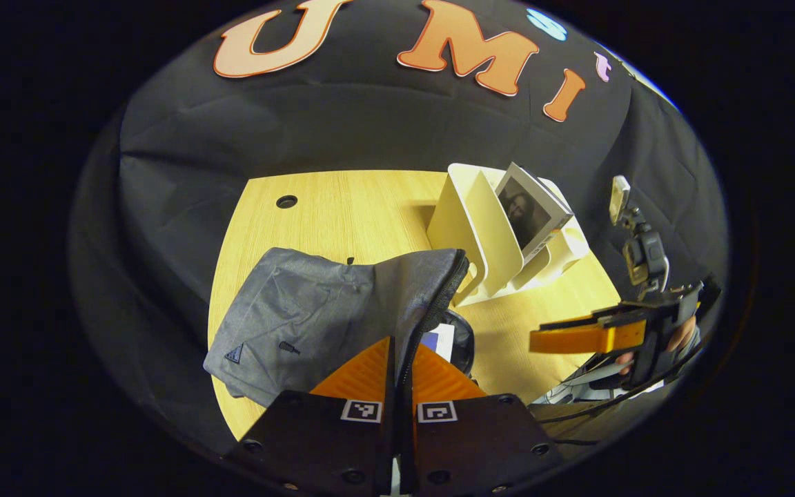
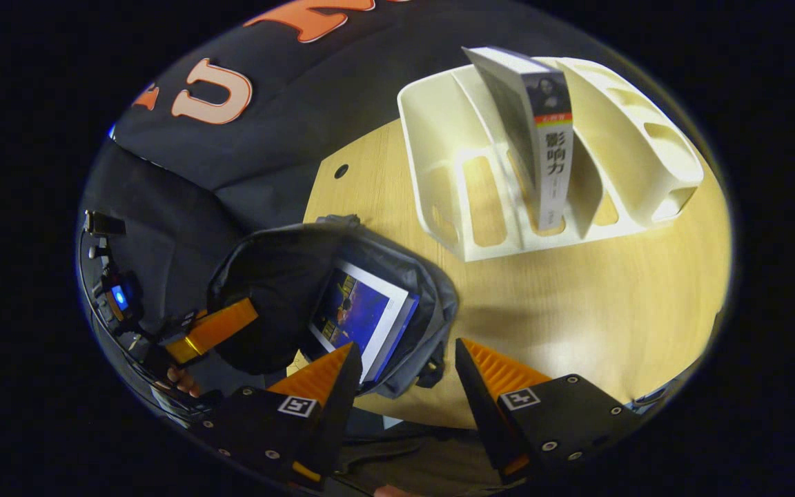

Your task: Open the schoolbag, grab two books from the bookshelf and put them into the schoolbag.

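The left gripper [image 1: 402,373] pinches the zipper edge of the grey schoolbag [image 1: 315,314], which lies near the bench's [image 2: 577,297] front edge holding one blue book [image 2: 363,317]. The right gripper [image 2: 404,366], jaws spread, holds nothing. A second book [image 2: 542,138] stands in the white bookshelf [image 2: 453,172] toward the far edge.

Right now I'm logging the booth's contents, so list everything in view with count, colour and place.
Schoolbag: one, grey, on the table's near side, mouth open.
Book in bag: one, blue cover, inside the open schoolbag.
Book on shelf: one, white spine with dark portrait cover, leaning in a middle slot.
Bookshelf: one, cream, at the table's far side.
Table: one, light wood, with a cable hole.
Left gripper: one, orange fingers, shut on the schoolbag's zipper edge.
Right gripper: one, orange fingers, open above the bag.
Hand: holding the right gripper.
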